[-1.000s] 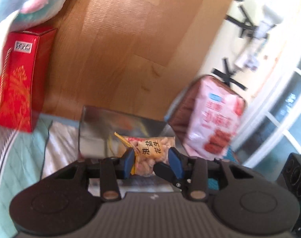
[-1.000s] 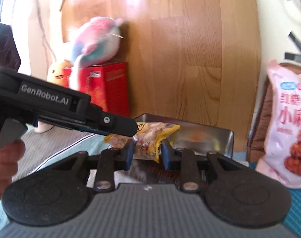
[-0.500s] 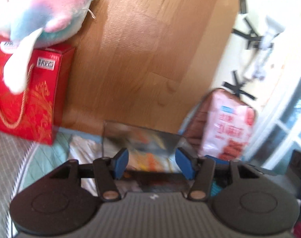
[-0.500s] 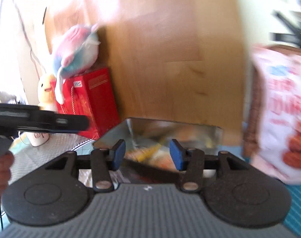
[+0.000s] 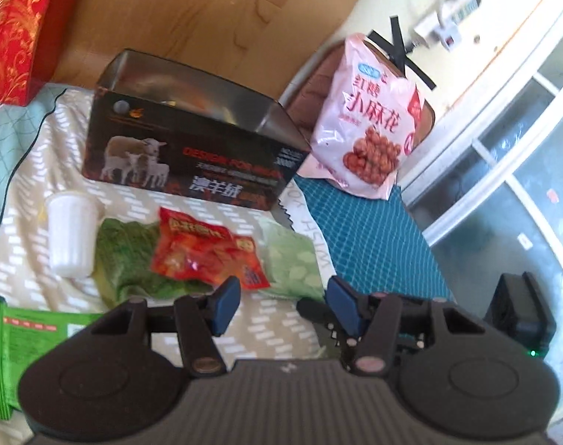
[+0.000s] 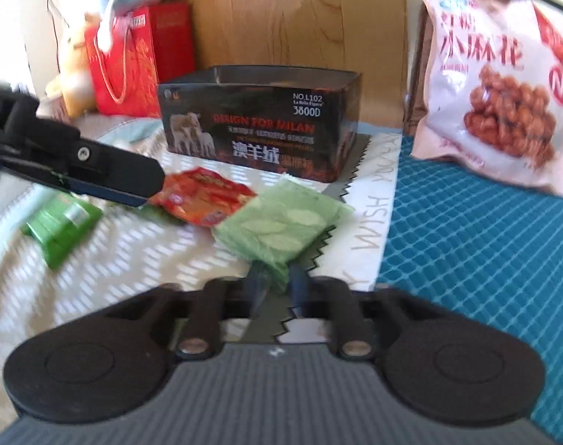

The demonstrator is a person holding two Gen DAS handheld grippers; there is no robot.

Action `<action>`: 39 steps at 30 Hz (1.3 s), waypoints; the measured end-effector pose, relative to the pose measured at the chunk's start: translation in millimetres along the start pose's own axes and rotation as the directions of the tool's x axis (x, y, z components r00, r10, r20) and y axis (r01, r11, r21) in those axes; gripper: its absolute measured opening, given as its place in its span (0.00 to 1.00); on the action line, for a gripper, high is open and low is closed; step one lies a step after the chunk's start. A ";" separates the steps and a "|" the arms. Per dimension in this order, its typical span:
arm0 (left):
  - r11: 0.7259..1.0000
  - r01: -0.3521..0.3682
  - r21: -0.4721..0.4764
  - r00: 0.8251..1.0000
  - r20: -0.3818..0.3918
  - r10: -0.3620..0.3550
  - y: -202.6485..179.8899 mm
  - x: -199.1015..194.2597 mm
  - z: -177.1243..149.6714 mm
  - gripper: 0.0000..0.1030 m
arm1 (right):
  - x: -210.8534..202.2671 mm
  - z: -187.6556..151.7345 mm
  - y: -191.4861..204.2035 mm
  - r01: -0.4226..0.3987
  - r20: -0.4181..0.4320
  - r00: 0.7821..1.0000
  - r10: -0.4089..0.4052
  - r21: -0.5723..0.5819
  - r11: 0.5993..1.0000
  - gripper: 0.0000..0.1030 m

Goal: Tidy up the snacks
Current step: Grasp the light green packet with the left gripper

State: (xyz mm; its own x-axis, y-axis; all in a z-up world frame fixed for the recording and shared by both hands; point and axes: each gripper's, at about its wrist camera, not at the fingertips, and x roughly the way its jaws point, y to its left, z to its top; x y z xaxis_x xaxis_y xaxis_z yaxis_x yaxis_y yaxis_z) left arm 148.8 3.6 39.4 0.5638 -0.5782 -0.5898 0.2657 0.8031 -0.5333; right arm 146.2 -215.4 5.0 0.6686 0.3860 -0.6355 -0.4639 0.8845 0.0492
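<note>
White patterned cloth (image 6: 114,259) lies before the black box (image 6: 259,126). Right tongs (image 6: 272,285) are closing on the pale green packet (image 6: 281,226) corner. Left tongs (image 5: 281,302) gape empty near the red packet (image 5: 203,256). Pinch firmly, lift slowly, then drop it into the box.

The left gripper (image 5: 283,306) hangs low over the bed, its blue-padded fingers (image 5: 226,302) parted with nothing between them. Just beyond them a red snack packet (image 5: 203,252) lies across a dark green packet (image 5: 129,259), and a pale green packet (image 5: 292,259) sits just to the right. A white cup (image 5: 72,233) stands to the left, and a bright green wrapper (image 5: 18,341) lies at the near left edge. Farther back rests an open black box (image 5: 192,148) printed with sheep. To its right a big pink snack bag (image 5: 366,126) leans upright; a red gift bag (image 5: 14,26) stands far left.
</note>
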 end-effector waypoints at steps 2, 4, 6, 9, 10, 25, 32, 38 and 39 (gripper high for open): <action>1.000 -0.008 0.018 1.000 0.000 0.008 -4.6 0.9 0.2 0.51 | -6.0 -1.8 -5.3 0.055 0.004 0.998 -0.055 -0.029 0.998 0.07; 0.999 -0.021 0.033 1.000 0.004 0.021 -8.5 2.4 3.4 0.51 | -12.8 -6.6 -19.3 0.170 0.031 0.985 -0.169 -0.059 0.984 0.06; 0.998 -0.035 0.046 0.999 0.006 0.035 -13.0 9.2 11.4 0.51 | -18.5 -8.6 -45.6 0.307 0.054 0.951 -0.306 -0.022 0.951 0.06; 0.994 -0.064 0.090 0.998 0.011 0.063 -19.9 25.4 27.6 0.56 | -39.1 -11.6 -80.0 0.315 0.058 0.944 -0.324 0.120 0.941 0.10; 0.990 -0.084 0.116 0.996 0.016 0.083 -23.6 33.1 32.5 0.60 | -48.4 -13.3 -84.4 0.236 0.070 0.966 -0.251 0.168 0.957 0.11; 0.956 -0.105 0.274 0.983 -0.117 0.142 -40.6 109.7 42.1 0.44 | -7.8 -5.9 -12.4 -0.014 0.029 0.999 0.014 0.016 1.000 0.34; 0.967 -0.054 0.248 0.990 -0.110 0.083 -49.4 95.4 37.4 0.52 | -27.9 -8.4 -52.9 0.052 0.070 0.996 -0.061 0.120 0.991 0.36; 0.977 -0.092 0.191 0.984 -0.134 0.119 -39.3 105.4 40.3 0.48 | -17.7 -6.6 -51.8 0.042 0.055 0.997 -0.046 0.059 0.997 0.37; 0.978 -0.093 0.186 0.981 -0.151 0.122 -37.5 108.7 38.2 0.46 | -11.7 -4.8 -51.5 0.042 0.052 0.998 -0.045 0.049 0.998 0.37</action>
State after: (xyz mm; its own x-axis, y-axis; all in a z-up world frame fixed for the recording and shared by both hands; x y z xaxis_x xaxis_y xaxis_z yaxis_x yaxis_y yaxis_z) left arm 229.9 -83.9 18.4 0.4676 -0.4909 -0.7351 0.3529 0.8661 -0.3539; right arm 159.5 -266.8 6.3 0.7184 0.3591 -0.5958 -0.4060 0.9119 0.0600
